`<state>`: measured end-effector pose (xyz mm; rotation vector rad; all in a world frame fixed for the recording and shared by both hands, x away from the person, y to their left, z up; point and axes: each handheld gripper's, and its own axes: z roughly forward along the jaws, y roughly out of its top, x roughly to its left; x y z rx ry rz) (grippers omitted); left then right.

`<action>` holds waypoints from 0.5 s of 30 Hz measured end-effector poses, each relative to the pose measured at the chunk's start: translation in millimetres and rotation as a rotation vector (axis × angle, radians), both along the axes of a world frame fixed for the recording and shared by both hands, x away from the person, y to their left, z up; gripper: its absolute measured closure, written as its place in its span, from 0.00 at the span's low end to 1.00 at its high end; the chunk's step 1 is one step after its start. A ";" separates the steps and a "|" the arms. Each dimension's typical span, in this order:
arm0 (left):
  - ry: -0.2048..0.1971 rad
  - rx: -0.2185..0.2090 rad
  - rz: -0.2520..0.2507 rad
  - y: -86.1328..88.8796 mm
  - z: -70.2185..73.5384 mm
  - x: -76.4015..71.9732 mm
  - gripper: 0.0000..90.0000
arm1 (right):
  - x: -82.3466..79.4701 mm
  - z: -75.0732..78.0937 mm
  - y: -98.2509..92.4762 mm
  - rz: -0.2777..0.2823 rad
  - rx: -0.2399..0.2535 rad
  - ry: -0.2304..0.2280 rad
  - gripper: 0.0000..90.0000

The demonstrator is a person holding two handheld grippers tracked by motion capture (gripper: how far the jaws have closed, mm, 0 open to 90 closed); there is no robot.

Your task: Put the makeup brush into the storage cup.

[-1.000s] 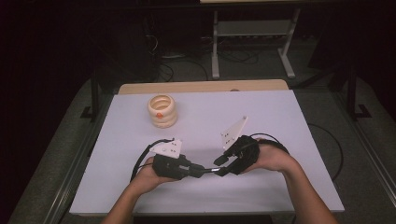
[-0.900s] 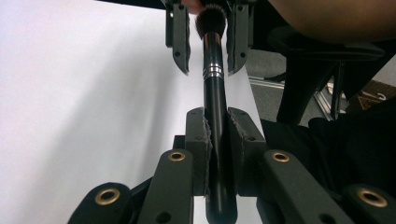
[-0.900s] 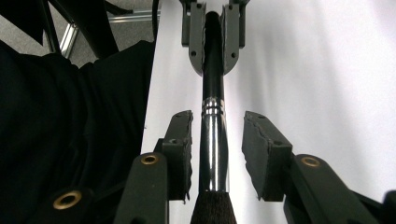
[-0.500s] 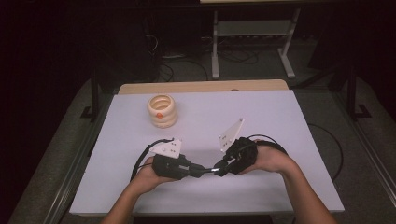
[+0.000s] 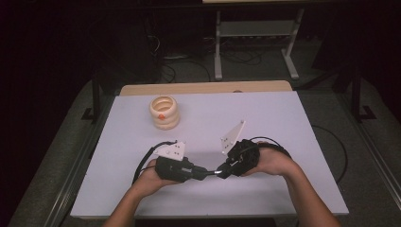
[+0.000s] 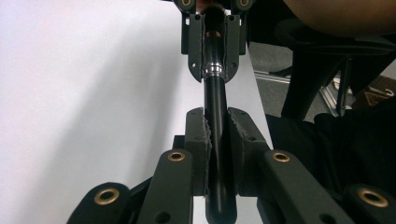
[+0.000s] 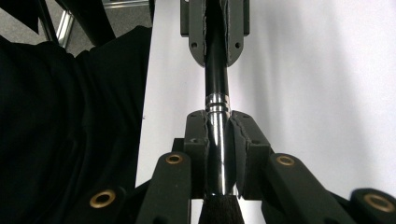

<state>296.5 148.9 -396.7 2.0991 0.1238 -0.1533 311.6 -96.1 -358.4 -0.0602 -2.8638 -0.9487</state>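
Note:
A slim black brush (image 5: 213,172) with a silver ferrule (image 7: 217,100) spans the gap between my two grippers, just above the white table (image 5: 283,123) near its front edge. My left gripper (image 5: 203,172) is shut on the black handle (image 6: 215,93), pointing right. Facing it, my right gripper (image 5: 223,171) is shut on the shiny ferrule end, with dark bristles (image 7: 219,212) showing behind its pads. In the left gripper view the right gripper (image 6: 215,70) clamps the brush straight ahead. In the right gripper view the left gripper (image 7: 216,46) does likewise.
A beige ridged ring stack (image 5: 164,112) with an orange spot stands at the back left of the table. A wooden strip (image 5: 203,87) runs along the far edge. Cables (image 5: 331,142) loop off the right side. A metal stand (image 5: 255,42) is on the floor beyond.
My right gripper has dropped slightly and tilted, its grey plate leaning further over. The left gripper and the brush have barely moved.

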 end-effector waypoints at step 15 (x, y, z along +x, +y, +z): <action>0.012 0.065 0.016 -2.5 0.8 -0.8 0.65 | -2.6 -2.9 1.8 -0.011 -0.092 0.007 0.85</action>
